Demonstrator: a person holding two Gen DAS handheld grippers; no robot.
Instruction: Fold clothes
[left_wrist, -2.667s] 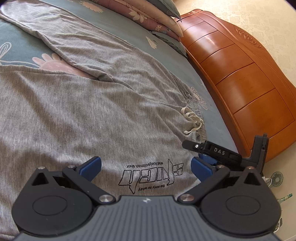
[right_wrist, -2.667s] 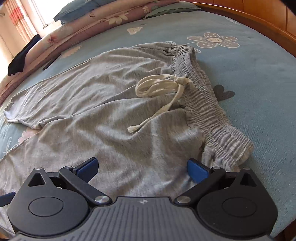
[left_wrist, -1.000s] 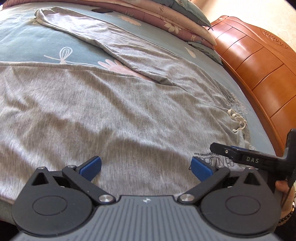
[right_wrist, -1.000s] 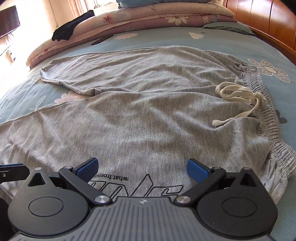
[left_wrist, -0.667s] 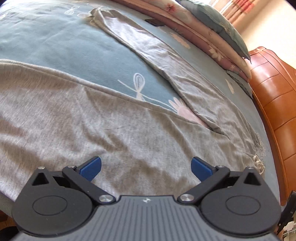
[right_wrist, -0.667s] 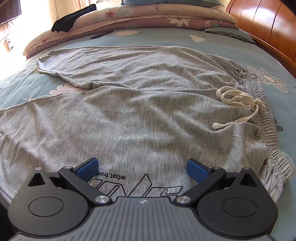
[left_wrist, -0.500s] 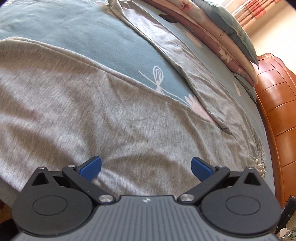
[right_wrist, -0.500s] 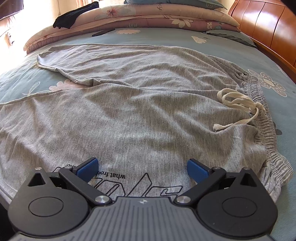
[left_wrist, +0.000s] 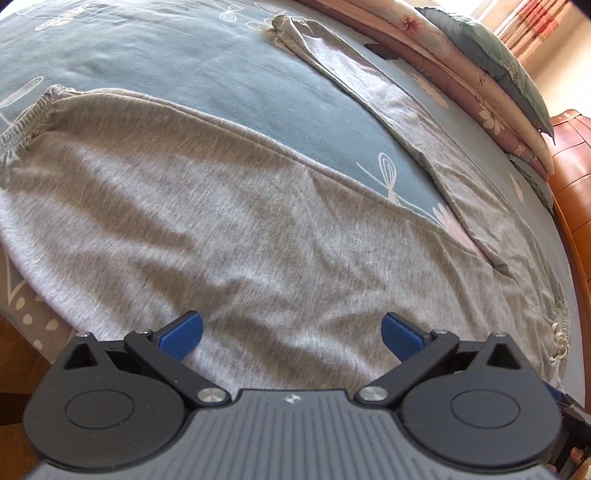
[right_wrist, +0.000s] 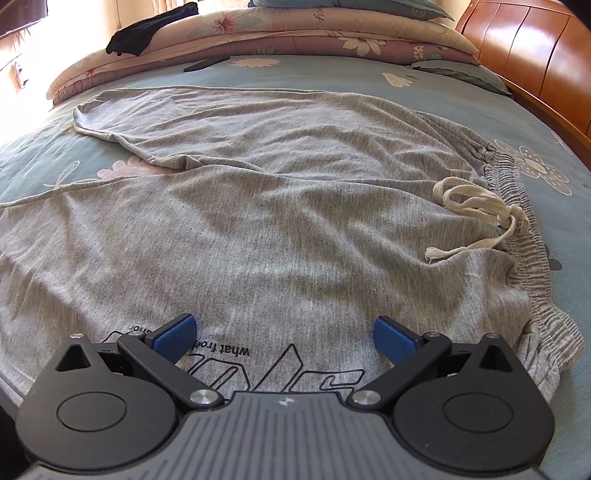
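Grey jogging trousers lie spread flat on the blue-green bed sheet. The near leg runs left to an elastic cuff; the far leg angles away. My left gripper hovers open over the near leg, holding nothing. In the right wrist view the trousers show an elastic waistband at the right, a cream drawstring and a black printed logo. My right gripper stands open just above that logo, empty.
Folded floral quilts and pillows are stacked along the far side, with a black garment on top. An orange wooden headboard rises at the right. The bed's near edge drops off at lower left.
The left gripper has swung leftward along the near leg, bringing the cuff into view and losing the waistband end. The right gripper barely shifted over the logo. Both stayed open.
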